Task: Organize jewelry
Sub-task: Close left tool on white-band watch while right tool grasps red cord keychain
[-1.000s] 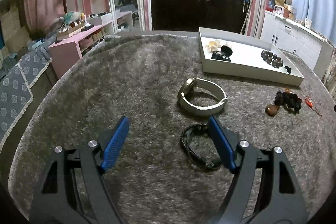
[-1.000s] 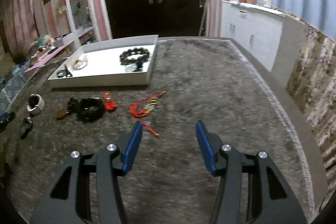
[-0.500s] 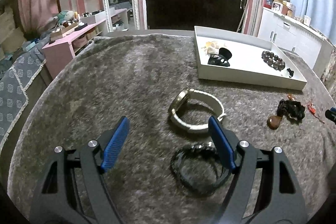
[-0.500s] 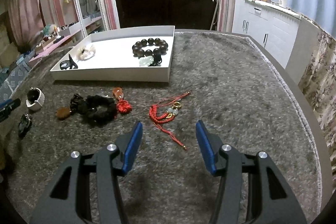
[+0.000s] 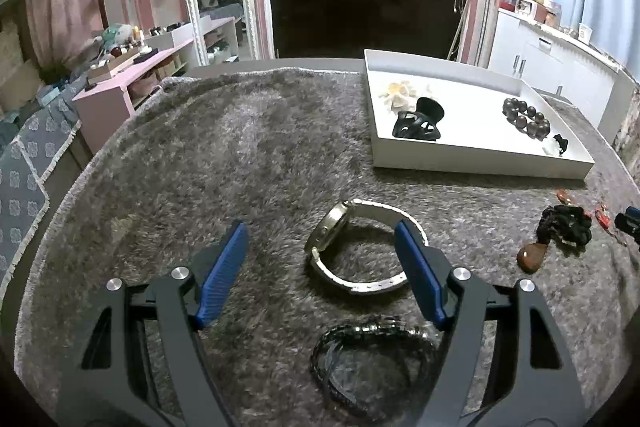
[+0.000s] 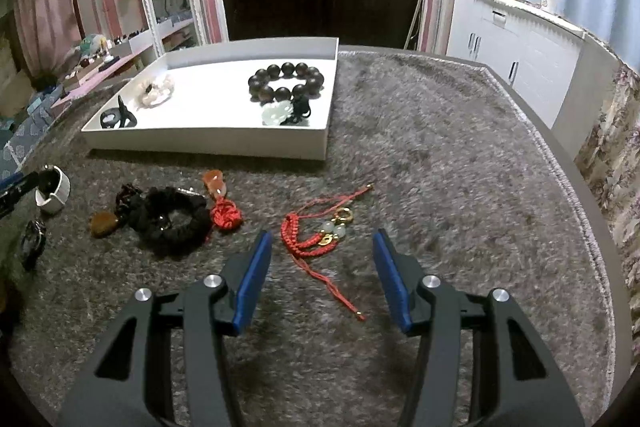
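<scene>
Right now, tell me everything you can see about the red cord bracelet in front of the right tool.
The red cord bracelet lies loose on the grey shaggy rug, a braided red string bunched into loops, with pale green beads and small gold rings or charms beside them. One thin tail runs toward the camera, another toward the white tray. The open right tool frames it without touching; only the rug touches it.

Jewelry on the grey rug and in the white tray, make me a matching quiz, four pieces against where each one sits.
1. white-strap watch
2. dark round-bead bracelet
3. red braided cord bracelet
4. black braided bracelet

A. inside the white tray
B. on the rug, ahead of the open right gripper
C. on the rug, ahead of the open left gripper
D. on the rug, nearest the left camera

Pairs: 1-C, 2-A, 3-B, 4-D
</scene>
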The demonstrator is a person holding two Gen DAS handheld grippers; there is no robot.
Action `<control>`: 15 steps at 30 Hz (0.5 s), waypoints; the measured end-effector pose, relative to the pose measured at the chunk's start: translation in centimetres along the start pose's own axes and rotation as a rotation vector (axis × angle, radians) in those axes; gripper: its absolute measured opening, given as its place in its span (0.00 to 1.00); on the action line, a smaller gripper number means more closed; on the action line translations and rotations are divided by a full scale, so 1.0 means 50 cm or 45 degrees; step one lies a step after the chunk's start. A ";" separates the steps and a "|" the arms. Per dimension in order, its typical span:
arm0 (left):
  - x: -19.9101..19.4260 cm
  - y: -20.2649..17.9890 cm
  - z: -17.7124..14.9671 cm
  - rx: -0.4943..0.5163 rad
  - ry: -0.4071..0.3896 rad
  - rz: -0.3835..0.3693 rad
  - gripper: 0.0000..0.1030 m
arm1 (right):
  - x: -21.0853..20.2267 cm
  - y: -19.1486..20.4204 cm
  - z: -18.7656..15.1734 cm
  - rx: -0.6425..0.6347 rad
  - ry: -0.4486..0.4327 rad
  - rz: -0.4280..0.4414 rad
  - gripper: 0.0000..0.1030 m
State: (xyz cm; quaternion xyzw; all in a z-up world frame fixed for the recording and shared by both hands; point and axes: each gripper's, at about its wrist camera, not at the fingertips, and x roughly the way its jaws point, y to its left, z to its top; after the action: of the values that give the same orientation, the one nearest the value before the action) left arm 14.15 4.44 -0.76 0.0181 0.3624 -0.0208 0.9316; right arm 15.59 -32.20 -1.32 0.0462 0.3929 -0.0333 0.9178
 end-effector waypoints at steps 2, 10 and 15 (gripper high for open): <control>0.008 -0.002 0.002 0.007 0.011 -0.001 0.73 | 0.010 0.004 0.000 -0.008 0.015 0.002 0.51; 0.046 -0.022 0.004 0.056 0.067 -0.022 0.72 | 0.050 0.014 0.003 -0.020 0.075 -0.006 0.51; 0.069 -0.024 0.005 0.058 0.102 -0.028 0.62 | 0.060 0.020 0.003 -0.046 0.091 -0.010 0.33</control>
State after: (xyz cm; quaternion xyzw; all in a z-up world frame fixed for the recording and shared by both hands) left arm 16.80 3.15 -2.95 0.0363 0.3989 -0.0386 0.9155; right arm 17.84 -31.28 -3.32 0.0294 0.4263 -0.0280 0.9037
